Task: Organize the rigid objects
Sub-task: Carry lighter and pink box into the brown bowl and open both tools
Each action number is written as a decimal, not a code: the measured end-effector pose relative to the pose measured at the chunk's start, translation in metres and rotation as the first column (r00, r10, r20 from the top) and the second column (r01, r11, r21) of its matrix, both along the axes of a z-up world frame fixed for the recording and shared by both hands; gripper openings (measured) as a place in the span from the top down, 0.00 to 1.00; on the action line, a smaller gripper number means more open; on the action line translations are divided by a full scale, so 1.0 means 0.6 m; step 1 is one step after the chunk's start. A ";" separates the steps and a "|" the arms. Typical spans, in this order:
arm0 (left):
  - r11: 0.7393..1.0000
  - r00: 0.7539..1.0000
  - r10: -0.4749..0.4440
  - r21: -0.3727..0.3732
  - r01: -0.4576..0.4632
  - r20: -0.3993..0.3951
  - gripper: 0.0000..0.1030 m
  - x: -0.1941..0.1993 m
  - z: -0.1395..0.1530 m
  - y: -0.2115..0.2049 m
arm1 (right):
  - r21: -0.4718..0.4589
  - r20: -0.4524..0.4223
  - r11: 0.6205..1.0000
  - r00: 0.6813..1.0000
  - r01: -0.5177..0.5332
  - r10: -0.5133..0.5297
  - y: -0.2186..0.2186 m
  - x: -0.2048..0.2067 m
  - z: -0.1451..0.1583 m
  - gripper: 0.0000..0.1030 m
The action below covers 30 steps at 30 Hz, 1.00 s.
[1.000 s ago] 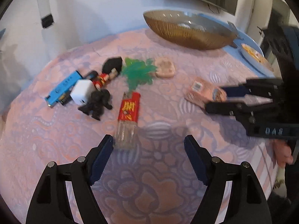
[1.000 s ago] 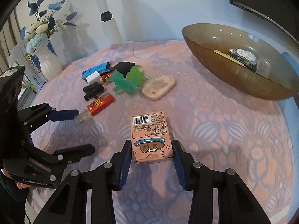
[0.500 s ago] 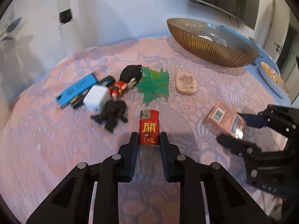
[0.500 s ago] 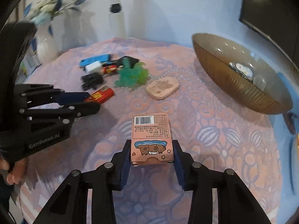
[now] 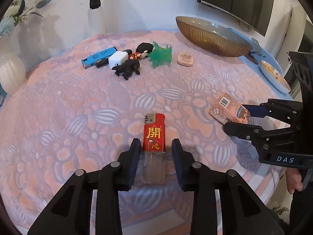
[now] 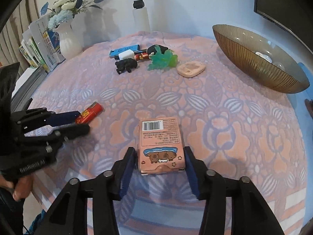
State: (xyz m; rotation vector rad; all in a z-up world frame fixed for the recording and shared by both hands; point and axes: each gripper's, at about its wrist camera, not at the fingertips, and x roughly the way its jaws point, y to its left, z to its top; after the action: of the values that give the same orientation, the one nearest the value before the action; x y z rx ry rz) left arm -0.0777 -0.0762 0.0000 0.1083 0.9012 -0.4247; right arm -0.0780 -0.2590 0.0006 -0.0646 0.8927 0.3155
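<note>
A red lighter [image 5: 154, 133] with a clear lower half lies on the patterned cloth between the jaws of my left gripper [image 5: 156, 145]. The jaws are opening, and a gap shows on each side of the lighter. A pink box [image 6: 159, 137] with a barcode and a cartoon picture lies flat between the jaws of my right gripper [image 6: 159, 152]. These jaws are opening too, and the pads stand clear of the box. The right wrist view has the left gripper [image 6: 82, 121] at the left with the lighter [image 6: 92, 112]. The left wrist view has the right gripper [image 5: 236, 117] at the right around the box [image 5: 225, 107].
A heap of small things lies at the far side: a blue stick [image 5: 98, 56], a white cube [image 5: 117, 58], a black figurine [image 5: 128, 68], a green toy [image 5: 161, 55] and a pink oval piece [image 5: 185, 59]. A ribbed brown bowl [image 6: 260, 58] stands at the back right, a white vase [image 6: 68, 37] at the back left.
The left jaws closed on the lighter and drew it away from the heap; now they have parted from it. The right gripper pulled the box nearer, then let go.
</note>
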 end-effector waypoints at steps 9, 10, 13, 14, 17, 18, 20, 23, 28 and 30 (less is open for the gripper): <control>0.998 0.999 -0.005 0.062 0.003 0.041 0.79 -0.011 -0.001 -0.016 | -0.050 0.017 0.998 0.999 0.034 -0.033 0.012 -0.004 -0.004 0.57; 0.998 0.999 -0.012 0.062 0.009 0.048 0.81 -0.014 0.001 -0.019 | -0.069 0.026 0.997 1.000 0.017 -0.015 0.018 -0.007 -0.004 0.61; 0.999 0.998 -0.030 0.028 0.028 0.059 0.81 -0.018 0.010 -0.025 | -0.019 0.025 0.997 0.997 -0.073 0.074 0.030 -0.020 0.001 0.61; 0.999 0.997 -0.035 0.008 0.034 0.063 0.81 -0.018 0.016 -0.026 | 0.039 0.019 0.995 0.995 -0.094 0.094 0.028 -0.023 0.003 0.61; 0.998 0.996 -0.040 -0.040 0.043 0.082 0.81 -0.015 0.035 -0.031 | 0.163 0.028 0.980 0.993 -0.118 0.115 0.013 -0.027 0.015 0.61; 0.997 0.995 -0.047 -0.061 0.052 0.092 0.81 -0.012 0.047 -0.033 | 0.195 0.045 0.973 0.992 -0.121 0.114 0.003 -0.030 0.023 0.61; 0.995 0.992 -0.053 -0.073 0.062 0.116 0.81 -0.007 0.066 -0.042 | 0.214 0.078 0.972 0.994 -0.093 0.077 -0.024 -0.031 0.045 0.61; 0.994 0.984 -0.071 -0.068 0.083 0.162 0.81 0.008 0.104 -0.066 | 0.208 0.118 0.978 0.993 -0.031 0.006 -0.064 -0.028 0.076 0.61; 0.986 0.964 -0.101 -0.104 0.130 0.248 0.81 0.057 0.187 -0.116 | 0.205 0.245 0.976 0.962 0.070 -0.121 -0.162 -0.022 0.170 0.61; 0.977 0.958 -0.114 -0.146 0.157 0.265 0.81 0.092 0.222 -0.147 | 0.181 0.287 0.975 0.941 0.131 -0.179 -0.200 -0.002 0.213 0.61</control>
State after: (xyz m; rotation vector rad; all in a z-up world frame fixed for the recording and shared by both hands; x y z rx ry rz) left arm -0.0223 -0.1647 0.1329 0.0706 0.6034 -0.5982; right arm -0.0792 -0.3792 0.1285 0.1039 0.5620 0.2202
